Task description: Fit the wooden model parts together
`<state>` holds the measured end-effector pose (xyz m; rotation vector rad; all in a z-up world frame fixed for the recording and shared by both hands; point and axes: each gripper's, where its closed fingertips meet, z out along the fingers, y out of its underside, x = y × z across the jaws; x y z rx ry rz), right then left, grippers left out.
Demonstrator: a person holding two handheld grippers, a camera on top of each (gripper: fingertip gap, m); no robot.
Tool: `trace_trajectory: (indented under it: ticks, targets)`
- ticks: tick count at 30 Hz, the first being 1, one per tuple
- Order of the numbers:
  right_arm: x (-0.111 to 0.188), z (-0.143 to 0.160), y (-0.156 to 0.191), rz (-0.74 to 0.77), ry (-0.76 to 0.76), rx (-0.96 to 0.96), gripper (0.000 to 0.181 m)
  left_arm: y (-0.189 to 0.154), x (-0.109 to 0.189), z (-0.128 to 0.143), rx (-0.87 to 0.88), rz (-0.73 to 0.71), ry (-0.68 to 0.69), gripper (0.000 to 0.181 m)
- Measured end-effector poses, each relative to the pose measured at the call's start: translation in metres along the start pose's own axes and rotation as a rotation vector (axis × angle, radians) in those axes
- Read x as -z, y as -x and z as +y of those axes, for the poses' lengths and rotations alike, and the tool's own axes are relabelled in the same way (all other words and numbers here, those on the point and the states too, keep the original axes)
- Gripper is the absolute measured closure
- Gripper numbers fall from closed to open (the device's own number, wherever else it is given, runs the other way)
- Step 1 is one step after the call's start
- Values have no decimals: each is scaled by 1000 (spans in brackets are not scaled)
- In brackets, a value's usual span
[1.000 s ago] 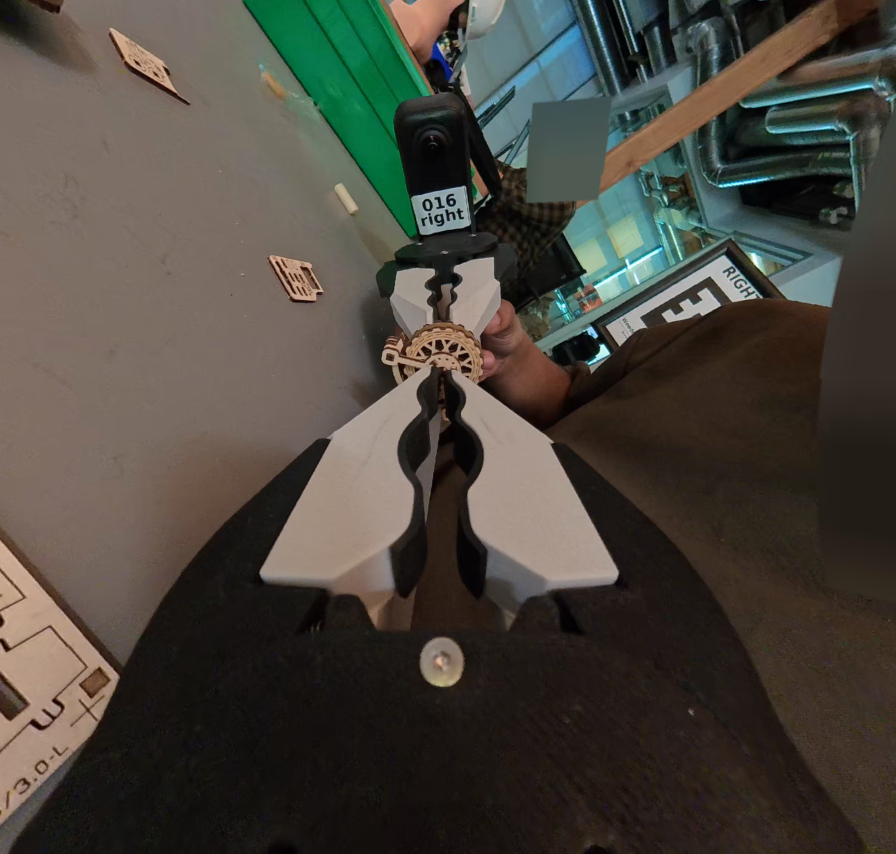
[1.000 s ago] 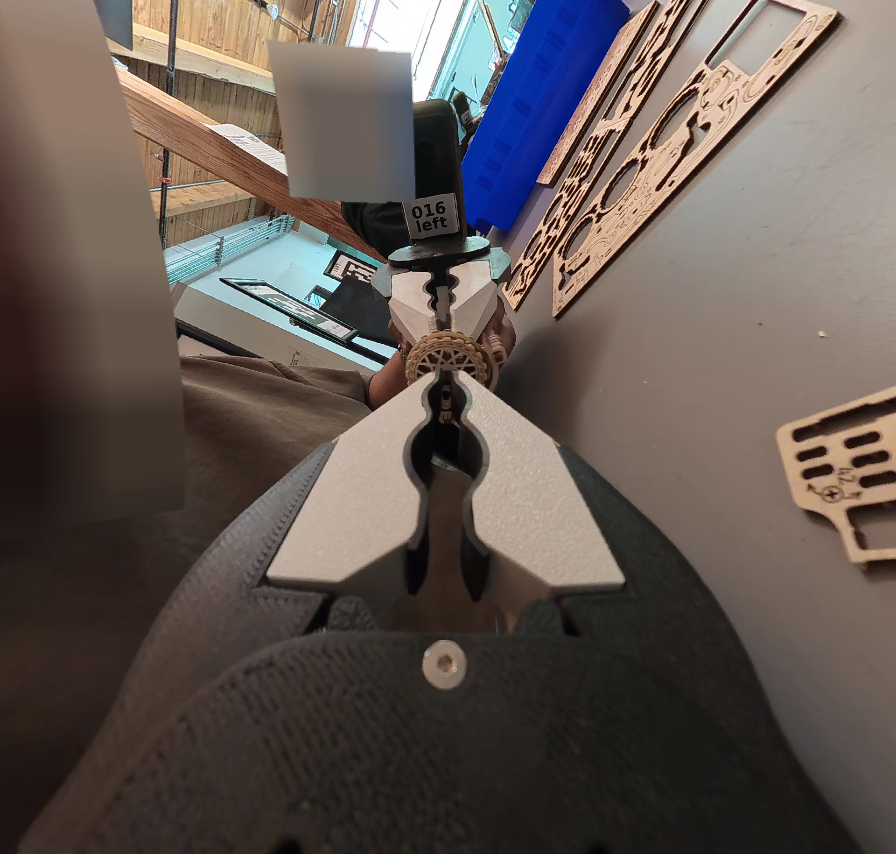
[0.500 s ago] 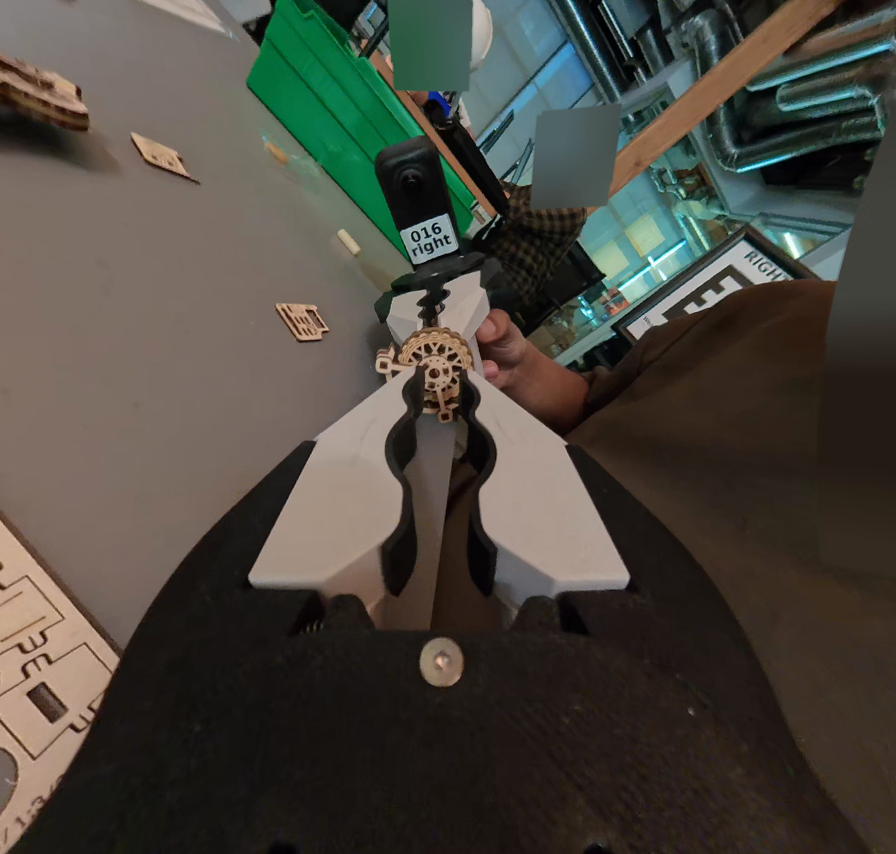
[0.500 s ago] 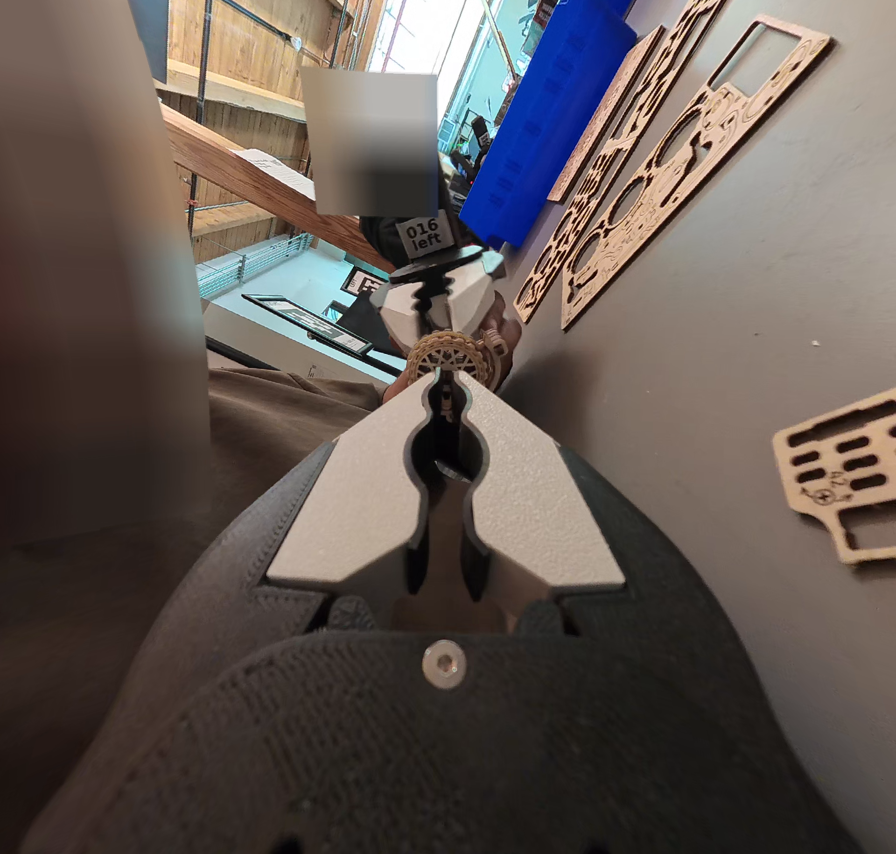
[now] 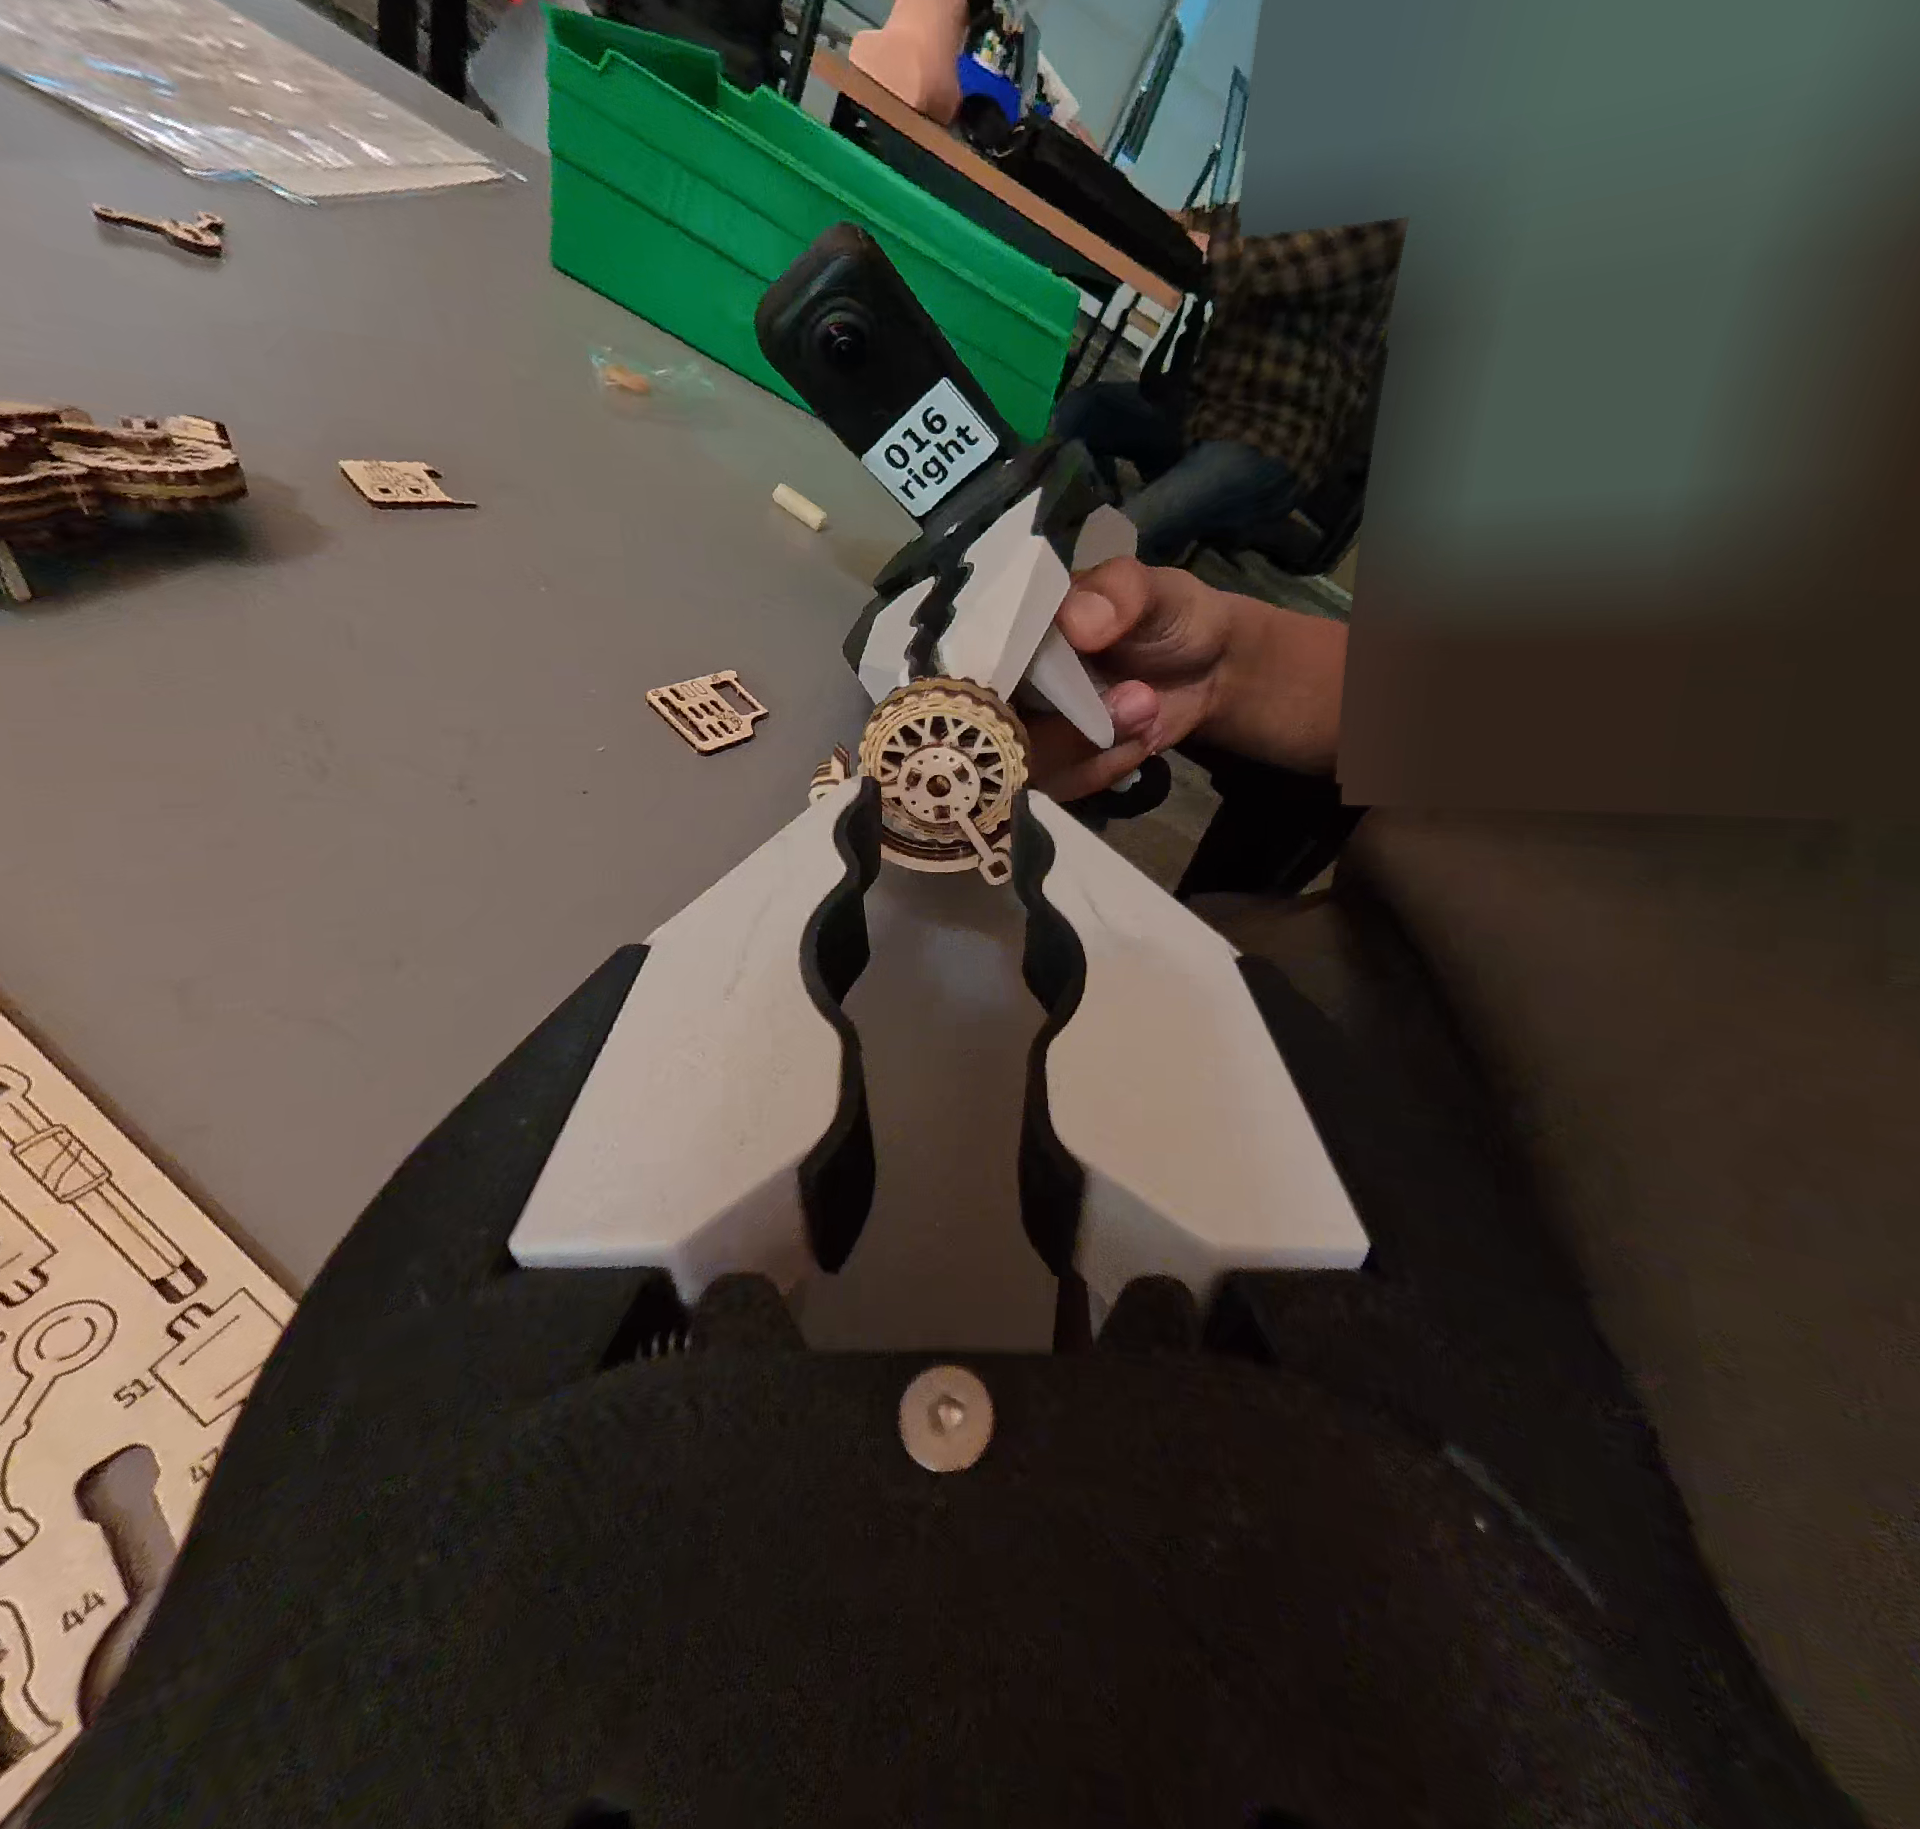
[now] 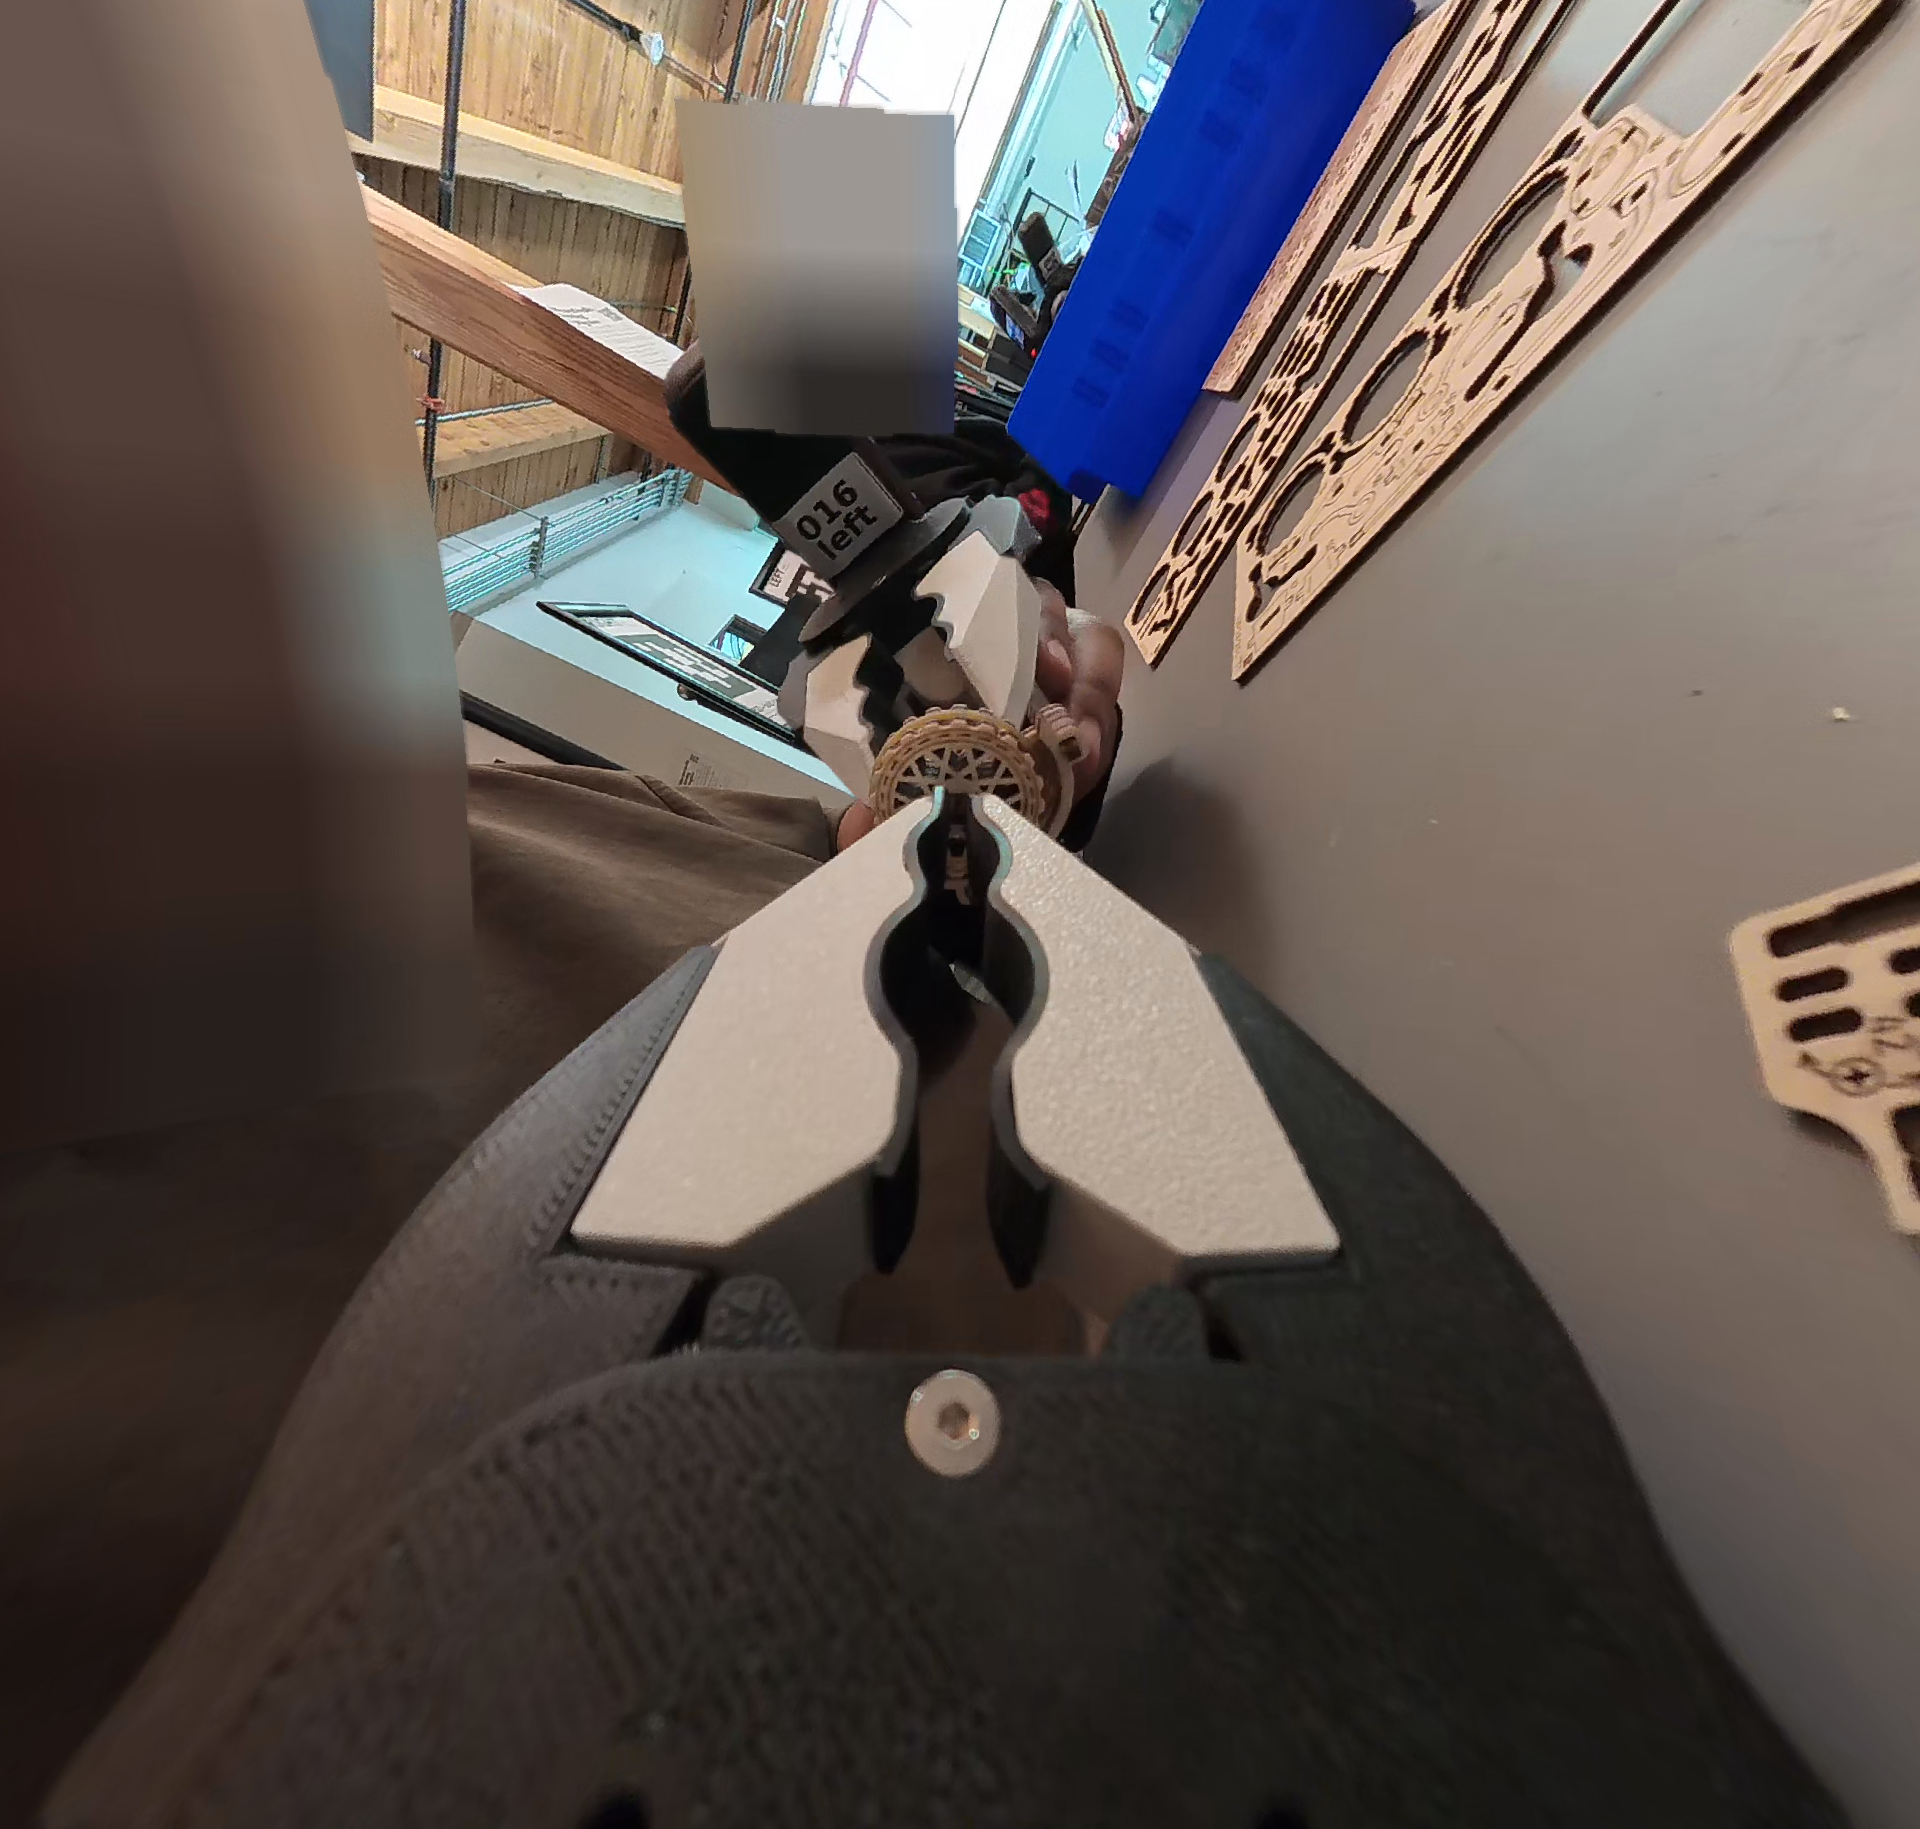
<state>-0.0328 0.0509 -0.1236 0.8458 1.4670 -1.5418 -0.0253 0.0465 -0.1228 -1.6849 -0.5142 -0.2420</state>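
Observation:
A small wooden wheel assembly (image 5: 940, 761) with spokes and a little crank is held in the air over the grey table (image 5: 312, 792). My left gripper (image 5: 940, 815) is open, its fingertips standing on either side of the wheel's lower drum. My right gripper (image 6: 958, 815) faces it and is shut on the wheel assembly (image 6: 935, 756), with a thin wooden piece between its tips. The right gripper also shows in the left wrist view (image 5: 940, 683), held by a hand (image 5: 1174, 657). The left gripper also shows in the right wrist view (image 6: 914, 709).
A green bin (image 5: 727, 190) stands at the table's far edge. Loose wooden parts (image 5: 707, 714), a partly built model (image 5: 104, 470) and a printed part sheet (image 5: 94, 1364) lie on the left. A blue bin (image 6: 1226, 221), cut-out sheets (image 6: 1455, 325) and a slotted part (image 6: 1849, 1031) lie on the right. The tips of both grippers are at nearly the same place. Left tips and right tips are each some 20 cm from the partly built model (image 5: 104, 470).
My left gripper has opened from nearly shut to about the wheel's width. Both grippers have tilted, and the wheel stays in the right gripper.

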Motion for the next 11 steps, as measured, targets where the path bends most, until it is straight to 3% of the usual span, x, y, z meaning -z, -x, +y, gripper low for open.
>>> trace_trajectory:
  ticks: [11]
  targets:
    - [-3,6,1,-8,32,-5,181,-4,-1,4,-66,-2,20,161]
